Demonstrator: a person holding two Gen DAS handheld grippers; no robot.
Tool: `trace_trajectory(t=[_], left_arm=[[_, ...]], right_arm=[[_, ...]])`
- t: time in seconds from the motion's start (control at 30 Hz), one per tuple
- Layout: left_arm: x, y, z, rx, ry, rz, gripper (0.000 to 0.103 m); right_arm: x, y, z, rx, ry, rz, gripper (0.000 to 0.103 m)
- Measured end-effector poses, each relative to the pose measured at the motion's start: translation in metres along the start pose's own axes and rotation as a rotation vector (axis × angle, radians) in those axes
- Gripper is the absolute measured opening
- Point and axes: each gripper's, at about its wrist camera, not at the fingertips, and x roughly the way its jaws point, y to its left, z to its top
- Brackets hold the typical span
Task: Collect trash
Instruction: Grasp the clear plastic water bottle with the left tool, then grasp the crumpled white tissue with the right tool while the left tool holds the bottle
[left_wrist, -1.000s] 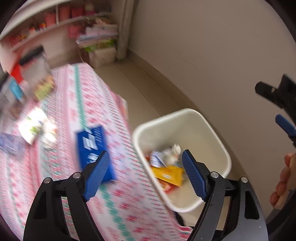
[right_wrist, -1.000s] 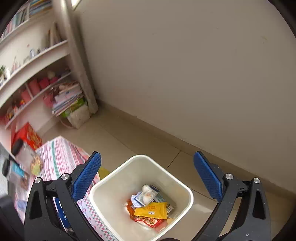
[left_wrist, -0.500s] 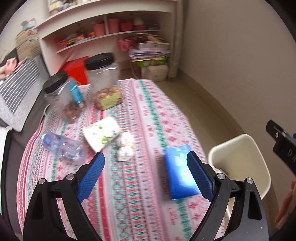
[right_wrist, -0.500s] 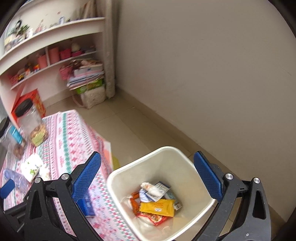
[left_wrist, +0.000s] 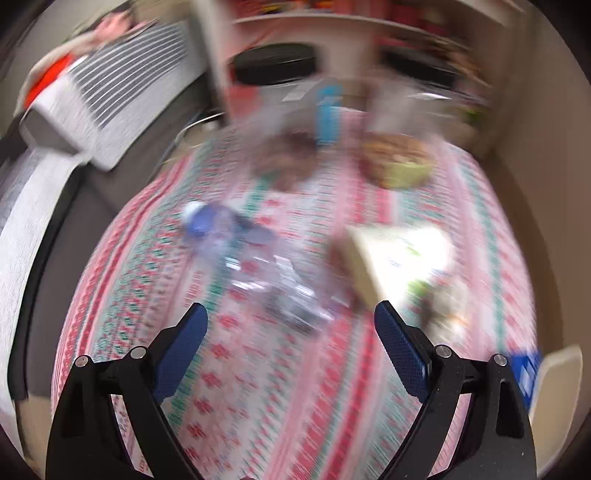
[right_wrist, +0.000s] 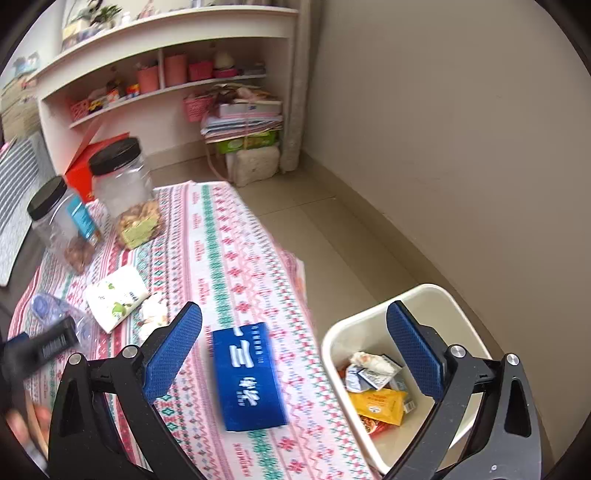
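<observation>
A crushed clear plastic bottle (left_wrist: 255, 266) with a blue cap lies on the patterned tablecloth (left_wrist: 280, 398), just ahead of my open, empty left gripper (left_wrist: 291, 332); the view is blurred. A white packet (left_wrist: 399, 258) and crumpled paper (left_wrist: 443, 306) lie to its right. In the right wrist view the bottle (right_wrist: 55, 314), the packet (right_wrist: 116, 299), the paper (right_wrist: 153, 314) and a blue pack (right_wrist: 247, 376) lie on the cloth. My right gripper (right_wrist: 295, 347) is open and empty above the table edge. The white bin (right_wrist: 436, 306) on the floor holds wrappers (right_wrist: 376, 391).
Two black-lidded clear jars (right_wrist: 125, 192) (right_wrist: 62, 225) stand at the table's far end. A striped cushion (left_wrist: 110, 96) lies to the left. Shelves (right_wrist: 166, 85) and stacked papers (right_wrist: 243, 122) stand at the back. A beige wall (right_wrist: 461, 129) runs along the right.
My left gripper has swung left from the bin to over the table, closer to the bottle. My right gripper has turned left, bringing the table and blue pack into view.
</observation>
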Motion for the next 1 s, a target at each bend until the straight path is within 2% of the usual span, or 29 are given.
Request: trace_trajectory(t=[0.07, 0.2, 0.27, 0.43, 0.47, 0.53, 0.57, 0.67, 0.9, 1.0], left_arm=[[0.018, 0.015, 0.011, -0.058, 0.026, 0.028, 0.089], [0.05, 0.032, 0.025, -0.16, 0.098, 0.009, 0.089], [0.061, 0.036, 0.03, -0.192, 0.112, -0.023, 0.089], [0.086, 0.033, 0.04, -0.194, 0.195, -0.135, 0.088], [0.089, 0.035, 0.04, -0.207, 0.199, -0.15, 0.083], [0.093, 0.044, 0.04, -0.229, 0.207, -0.2, 0.067], [0.094, 0.046, 0.04, -0.23, 0.209, -0.215, 0.046], [0.09, 0.049, 0.035, -0.196, 0.197, -0.227, 0.045], [0.049, 0.038, 0.012, 0.018, 0.104, -0.171, 0.044], [0.025, 0.044, 0.001, 0.076, 0.084, -0.182, 0.043]], right_arm=[[0.005, 0.009, 0.0, -0.021, 0.013, 0.011, 0.096], [0.014, 0.024, -0.001, -0.052, 0.041, 0.028, 0.096], [0.018, 0.031, -0.002, -0.066, 0.053, 0.042, 0.096], [0.027, 0.048, -0.004, -0.117, 0.086, 0.065, 0.096], [0.03, 0.051, -0.005, -0.125, 0.101, 0.074, 0.096], [0.034, 0.053, -0.007, -0.127, 0.122, 0.087, 0.096], [0.037, 0.054, -0.008, -0.124, 0.14, 0.098, 0.096], [0.042, 0.058, -0.011, -0.122, 0.167, 0.113, 0.096], [0.046, 0.073, -0.015, -0.149, 0.183, 0.137, 0.096], [0.05, 0.084, -0.015, -0.153, 0.202, 0.169, 0.096]])
